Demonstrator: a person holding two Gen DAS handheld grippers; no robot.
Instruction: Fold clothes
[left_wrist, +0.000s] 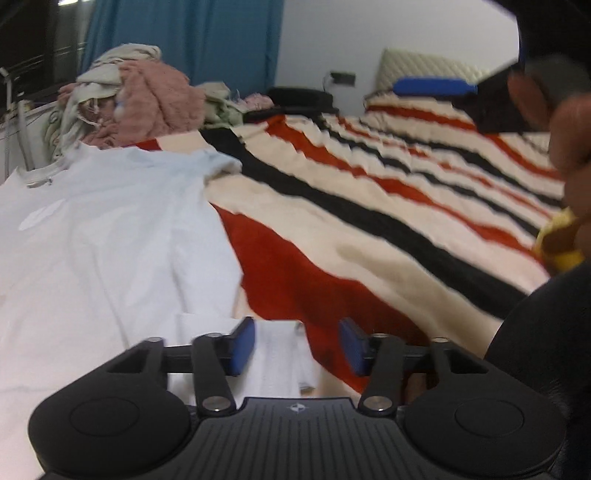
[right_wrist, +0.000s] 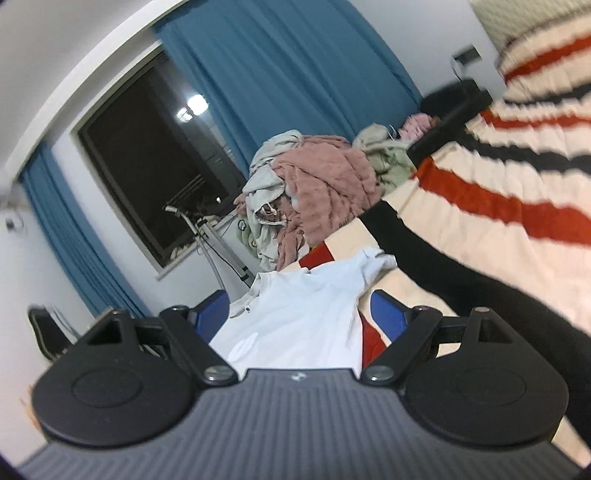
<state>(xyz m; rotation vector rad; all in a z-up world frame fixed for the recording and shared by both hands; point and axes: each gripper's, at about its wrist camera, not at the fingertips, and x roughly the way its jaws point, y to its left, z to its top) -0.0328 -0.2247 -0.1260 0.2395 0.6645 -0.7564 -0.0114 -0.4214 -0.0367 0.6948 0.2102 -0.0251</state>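
Observation:
A white polo shirt (left_wrist: 110, 229) lies spread flat on the striped blanket (left_wrist: 369, 206), collar toward the far end. In the left wrist view my left gripper (left_wrist: 297, 345) hovers low over the shirt's near right corner. A narrow white strip of its hem (left_wrist: 280, 354) runs between the blue pads (left_wrist: 242, 345), and neither pad presses on it. In the right wrist view my right gripper (right_wrist: 297, 317) stands wide open above the shirt (right_wrist: 295, 306), with the collar just beyond its left pad (right_wrist: 208, 314). Nothing is gripped.
A heap of pink and pale clothes (left_wrist: 147, 99) (right_wrist: 321, 184) is piled at the bed's far corner. A person's hand (left_wrist: 570, 147) and dark sleeve (left_wrist: 535, 332) fill the right edge. Blue curtains (right_wrist: 277, 74), a dark window (right_wrist: 147, 158) and a metal stand (right_wrist: 218, 254) lie behind.

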